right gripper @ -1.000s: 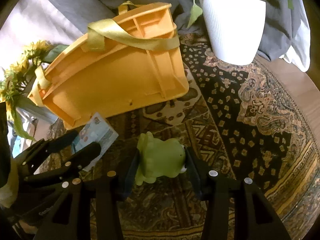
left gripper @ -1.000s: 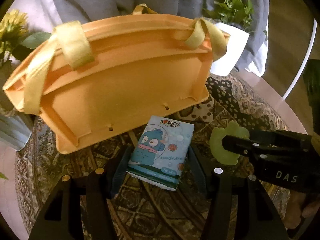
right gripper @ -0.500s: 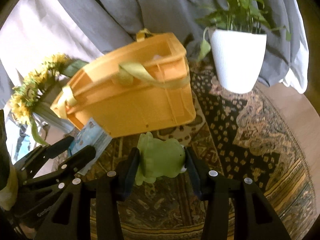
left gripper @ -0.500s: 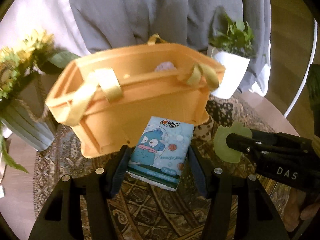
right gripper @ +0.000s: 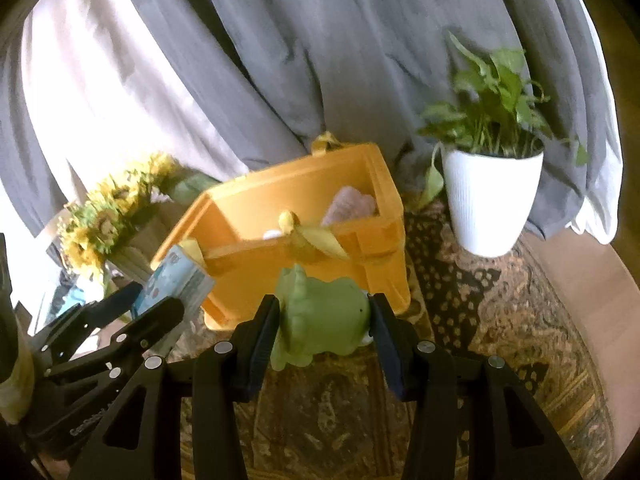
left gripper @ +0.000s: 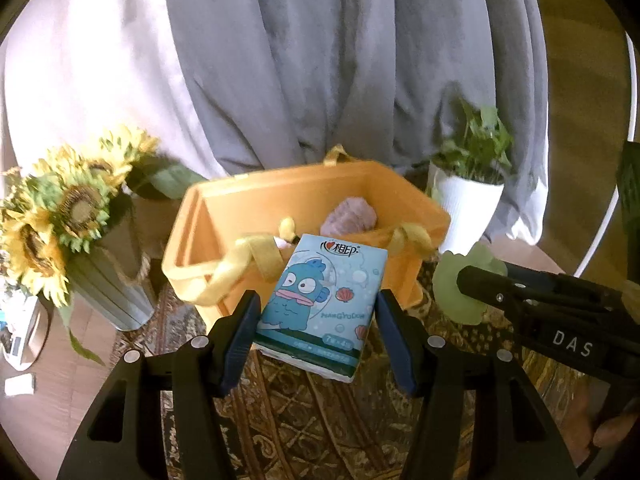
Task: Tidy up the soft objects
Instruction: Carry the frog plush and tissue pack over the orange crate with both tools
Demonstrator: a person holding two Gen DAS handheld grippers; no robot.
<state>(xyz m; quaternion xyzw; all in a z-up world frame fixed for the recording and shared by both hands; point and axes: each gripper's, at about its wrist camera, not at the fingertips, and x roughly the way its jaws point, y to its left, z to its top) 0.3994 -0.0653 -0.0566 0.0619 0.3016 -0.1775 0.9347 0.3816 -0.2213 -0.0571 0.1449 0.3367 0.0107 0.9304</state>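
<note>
Carrying both loads toward the orange basket [left gripper: 304, 200] at the counter's far edge: left tongs [left gripper: 316, 316] clenched on the tissue pack [left gripper: 320, 308], right tongs [right gripper: 322, 320] clenched on the green plush toy [right gripper: 324, 316], both clear of the counter. We judge it best to clear the near rim and yellow straps [left gripper: 244, 264] before letting go. Left view hides the toy's body; right view shows it whole, the pack edge-on.

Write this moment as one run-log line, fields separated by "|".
left gripper: shut on tissue pack | right gripper: shut on green toy | orange basket: open, ahead
</note>
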